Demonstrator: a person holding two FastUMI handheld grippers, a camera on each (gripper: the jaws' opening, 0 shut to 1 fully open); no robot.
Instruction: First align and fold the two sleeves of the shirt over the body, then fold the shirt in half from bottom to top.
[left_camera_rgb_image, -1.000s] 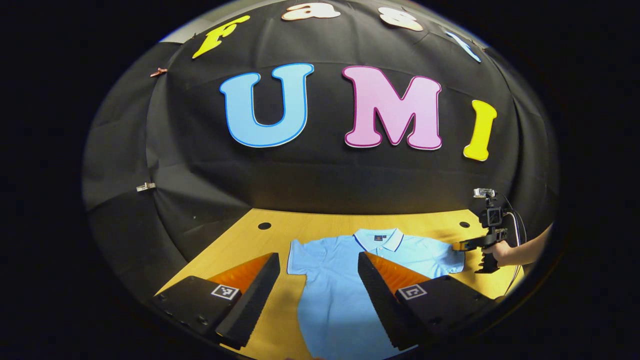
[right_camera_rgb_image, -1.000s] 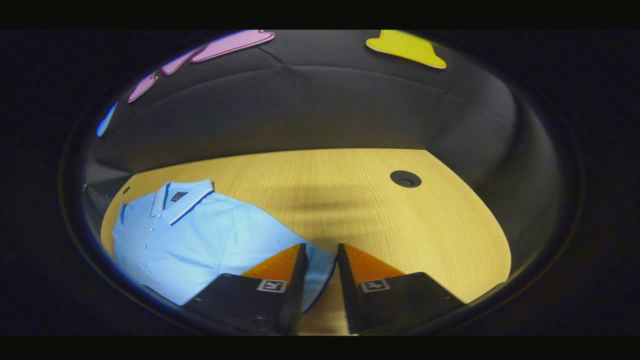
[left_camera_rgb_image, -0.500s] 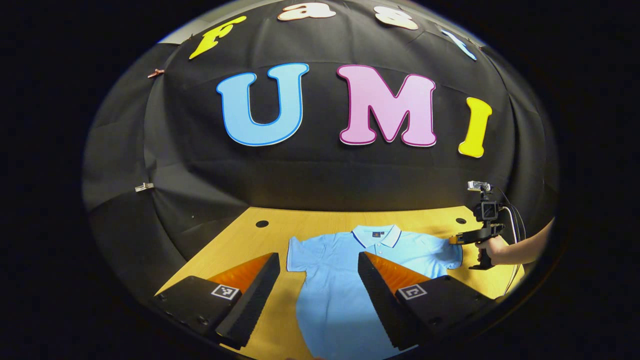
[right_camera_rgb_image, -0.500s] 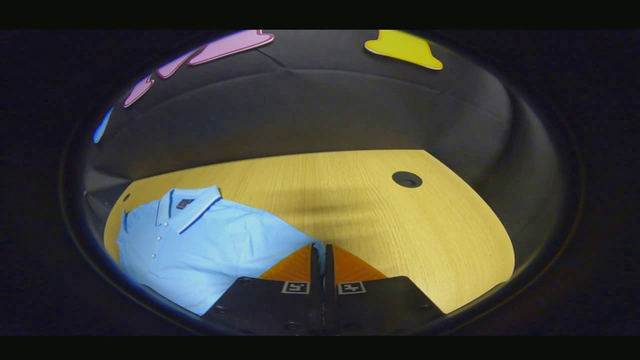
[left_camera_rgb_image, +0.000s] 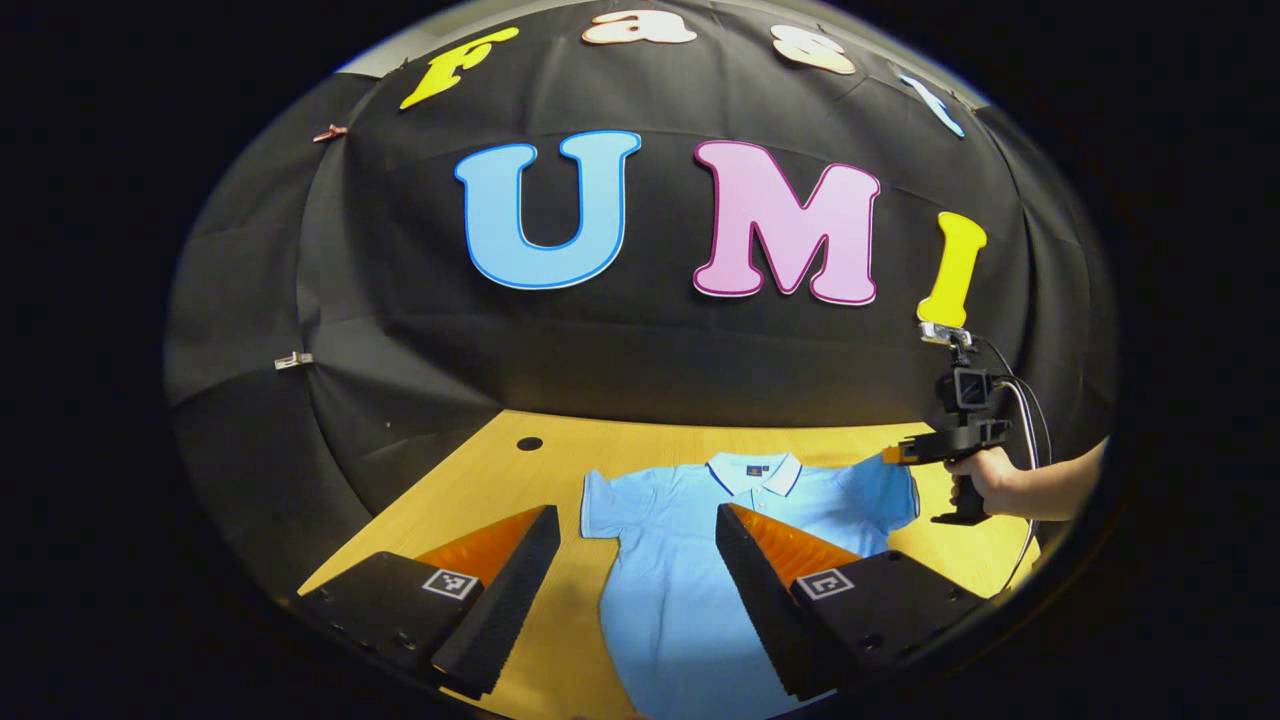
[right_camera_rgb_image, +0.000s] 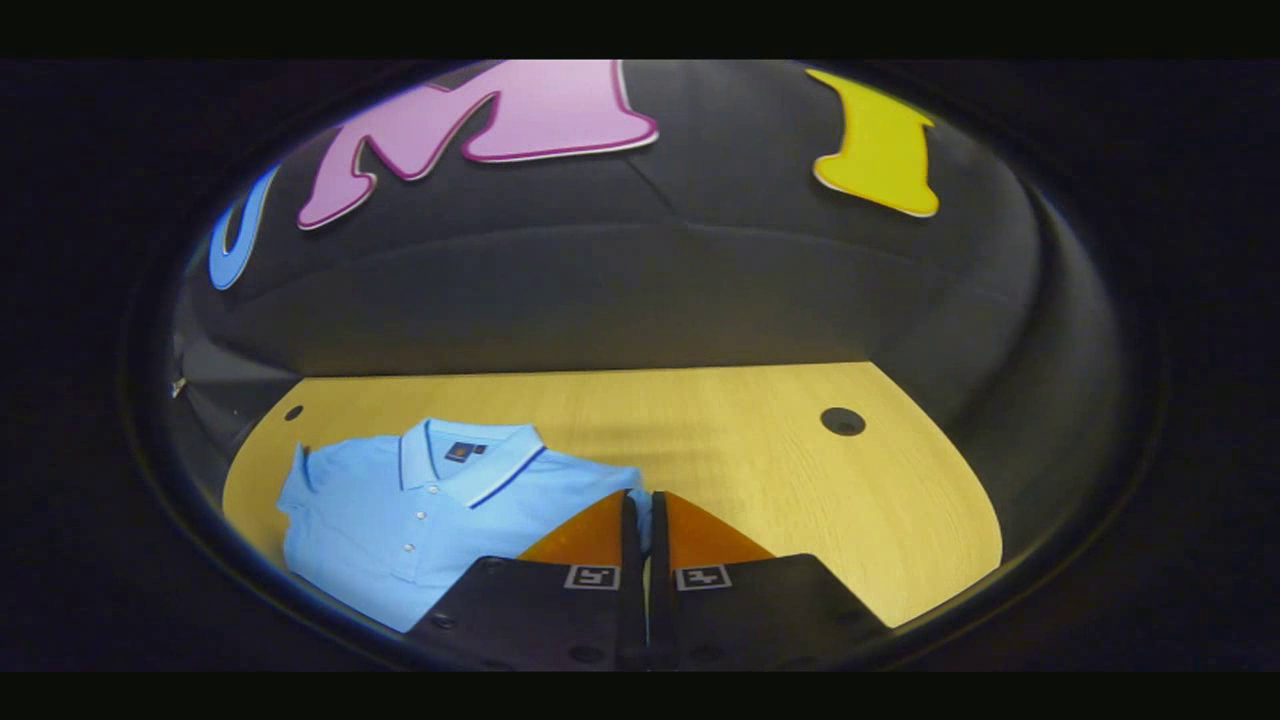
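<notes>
Sleeve (left_camera_rgb_image: 893, 484) lifted, right gripper (right_camera_rgb_image: 645, 520) clamped

— How much of the shirt (left_camera_rgb_image: 690, 580) could be made out in the left gripper view?

— Not all. Its hem ran off the bottom edge, and the left gripper's (left_camera_rgb_image: 635, 575) right-hand finger (left_camera_rgb_image: 770, 570) covered part of the body.

— And the sleeve (right_camera_rgb_image: 640, 515) at the right gripper (right_camera_rgb_image: 645, 520)?

— In the right gripper view the fingers stood nearly closed, with the cloth's edge hidden between them; the lower shirt body was cut off behind them.

— The badge at the collar (right_camera_rgb_image: 462, 452)?

— Too small to tell.

— The person?

— Just a hand (left_camera_rgb_image: 985, 475) and forearm, cut off at the right edge. How the far gripper's tips met the sleeve was too small to judge.
</notes>
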